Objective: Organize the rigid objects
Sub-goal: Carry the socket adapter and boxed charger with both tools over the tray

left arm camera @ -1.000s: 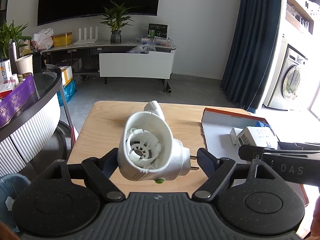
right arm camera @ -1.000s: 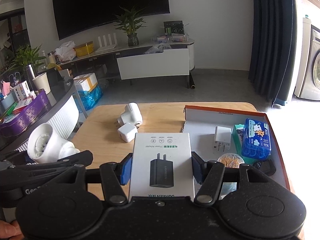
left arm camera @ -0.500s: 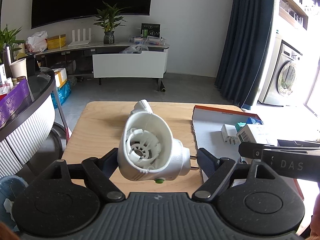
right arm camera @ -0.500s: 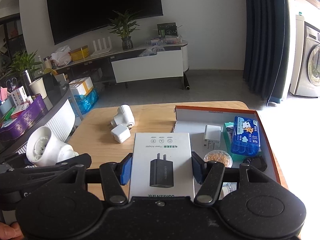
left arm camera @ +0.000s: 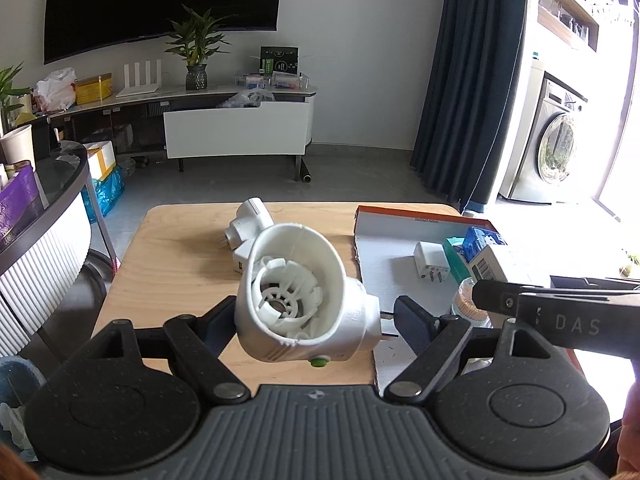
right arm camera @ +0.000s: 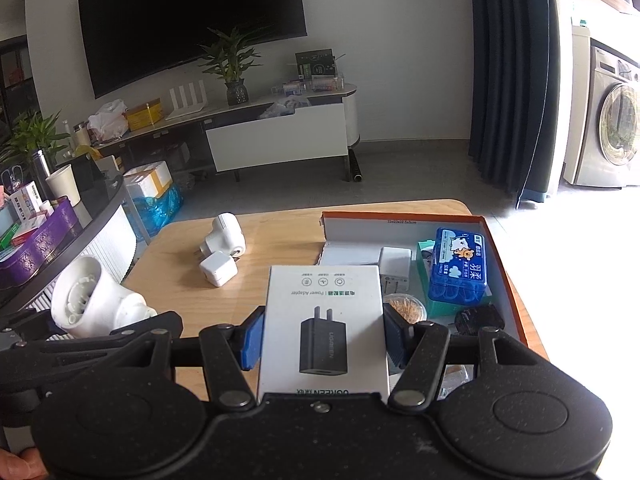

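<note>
Adapter box [right arm camera: 325,320]: white, charger printed on top, clamped between the pads of the right claw [right arm camera: 323,338], held above the bench [right arm camera: 256,240] beside the orange tray [right arm camera: 505,272]. White plug-in device [left arm camera: 298,300]: gripped in the left claw [left arm camera: 310,322] over the bench. Two white plugs [right arm camera: 222,246] lie loose on the wood.

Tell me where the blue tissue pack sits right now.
In the right wrist view the blue tissue pack lies in the right part of the orange-rimmed tray, atop a teal box, right of the white charger.
</note>
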The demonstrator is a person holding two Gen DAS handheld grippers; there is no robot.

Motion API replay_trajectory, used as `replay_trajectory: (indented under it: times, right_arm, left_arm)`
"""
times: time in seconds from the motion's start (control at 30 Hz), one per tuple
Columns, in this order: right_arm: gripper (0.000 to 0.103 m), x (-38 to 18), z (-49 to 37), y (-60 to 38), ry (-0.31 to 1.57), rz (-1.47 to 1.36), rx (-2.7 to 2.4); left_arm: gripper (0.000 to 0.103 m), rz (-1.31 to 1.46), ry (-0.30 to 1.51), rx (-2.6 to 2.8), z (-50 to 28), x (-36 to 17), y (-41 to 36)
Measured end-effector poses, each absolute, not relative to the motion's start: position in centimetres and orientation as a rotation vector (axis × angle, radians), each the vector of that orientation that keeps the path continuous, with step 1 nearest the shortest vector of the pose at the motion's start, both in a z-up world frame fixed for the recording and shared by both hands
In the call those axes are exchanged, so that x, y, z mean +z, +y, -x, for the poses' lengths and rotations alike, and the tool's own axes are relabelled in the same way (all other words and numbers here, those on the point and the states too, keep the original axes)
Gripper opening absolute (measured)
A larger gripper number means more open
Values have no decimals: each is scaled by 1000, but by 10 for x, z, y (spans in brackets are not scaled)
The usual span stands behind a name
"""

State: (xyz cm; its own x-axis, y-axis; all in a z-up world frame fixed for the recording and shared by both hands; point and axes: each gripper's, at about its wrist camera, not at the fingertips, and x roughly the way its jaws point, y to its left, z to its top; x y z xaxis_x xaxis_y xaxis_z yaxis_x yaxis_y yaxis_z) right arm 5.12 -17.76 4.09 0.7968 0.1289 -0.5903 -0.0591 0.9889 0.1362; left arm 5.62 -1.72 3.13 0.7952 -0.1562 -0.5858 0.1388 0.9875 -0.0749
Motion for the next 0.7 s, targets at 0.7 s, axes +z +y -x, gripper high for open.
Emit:
replay_trajectory:
  times: [0.7]
  right_arm:
    - [71,41,-36,-209,633,-140,45]
  left_arm:
    - [85,8,637,-223,-54,31,-45]
